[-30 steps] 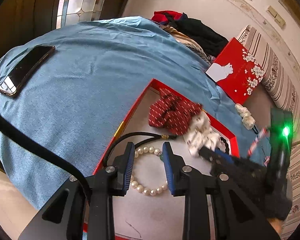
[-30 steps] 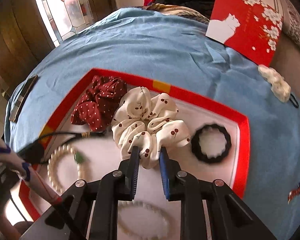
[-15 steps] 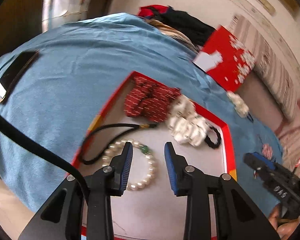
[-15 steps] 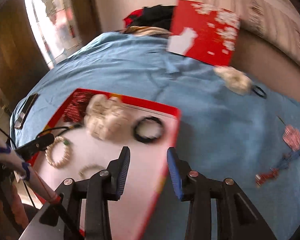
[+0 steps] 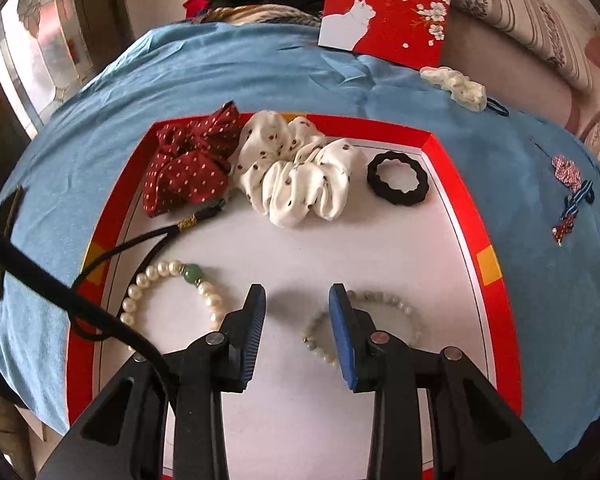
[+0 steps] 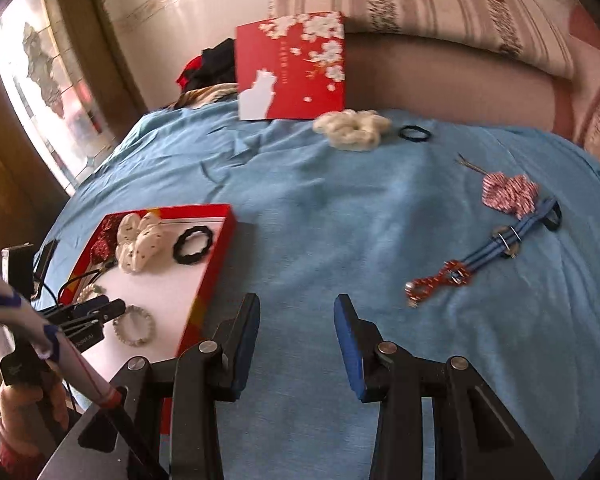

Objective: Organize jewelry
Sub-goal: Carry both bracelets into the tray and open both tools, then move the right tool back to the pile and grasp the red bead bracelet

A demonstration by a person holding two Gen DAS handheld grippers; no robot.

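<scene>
— jaws? both grippers, left [image 5: 297, 310] and right [image 6: 296, 316], gape wide, holding nothing
— jewelry? pearl bracelet [image 5: 168, 292] lies near left in the red tray [image 5: 466, 200]; beaded strap [image 6: 476, 258] far right on the blue cloth [image 6: 340, 208]

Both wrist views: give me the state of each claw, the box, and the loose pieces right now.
left claw: open, empty, over the box
right claw: open, empty, over the blue cloth
red box: open, lid propped behind
white scrunchie: in box
black hair tie: in box
pearl bracelet: in box
red-blue hair ties: outside, on cloth
</scene>
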